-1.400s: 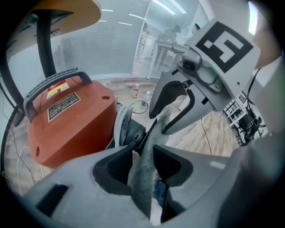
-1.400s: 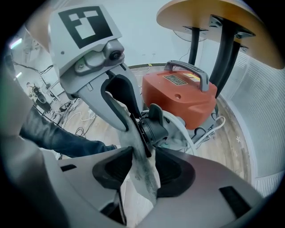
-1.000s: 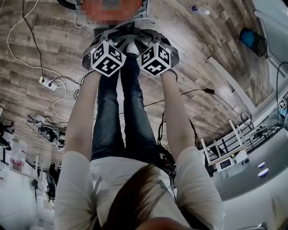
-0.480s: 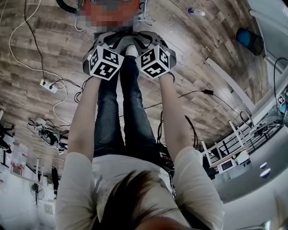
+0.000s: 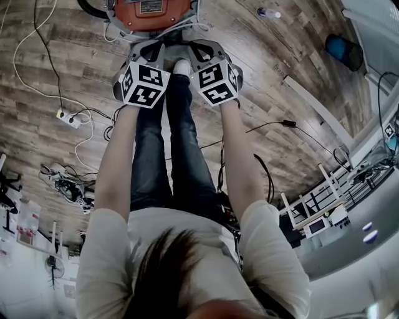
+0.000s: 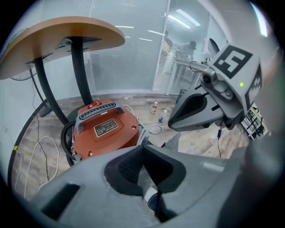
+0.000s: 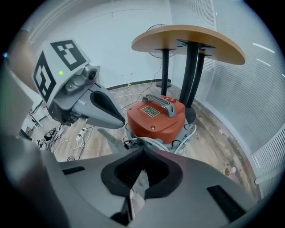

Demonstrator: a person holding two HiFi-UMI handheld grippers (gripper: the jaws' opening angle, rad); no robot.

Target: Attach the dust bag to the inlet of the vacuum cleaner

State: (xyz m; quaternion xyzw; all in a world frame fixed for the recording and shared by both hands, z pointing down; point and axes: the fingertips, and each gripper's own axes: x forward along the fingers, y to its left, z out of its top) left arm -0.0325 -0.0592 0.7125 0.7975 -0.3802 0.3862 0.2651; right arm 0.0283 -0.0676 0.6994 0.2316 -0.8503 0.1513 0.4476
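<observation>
At twelve o'clock in the head view, on the plank floor: an orange vacuum cleaner (image 5: 151, 11). Carries a pale rating plate (image 6: 105, 128) on its top, with lines of print too small to read (no brand name legible either). Grey carry handle (image 6: 95, 111) just beyond the plate, black hose (image 6: 67, 139) coiled at the nine o'clock side.

Just short of the vacuum cleaner, toward six o'clock: left gripper (image 6: 142, 147) and right gripper (image 7: 141, 149), side by side, pointing steeply down. Have just been closing their jaws. Now pinch, tips pressed together, a thin grey sheet: the dust bag (image 7: 107, 136). Stretches across the gap from one gripper to the other, just in front of the vacuum cleaner.

On each gripper, a marker cube (image 5: 144, 85): black-and-white square patterns only, no letters or numbers.

Below the gap between the grippers, a white shoe (image 5: 182, 66). At nine o'clock in the head view, a white power strip (image 5: 66, 116) with its cable trailing over the floor. At one o'clock of the vacuum cleaner in the left gripper view, two small bottles (image 6: 154, 107), labels unreadable. Behind it, a round wooden table (image 6: 62, 38) on black legs.
</observation>
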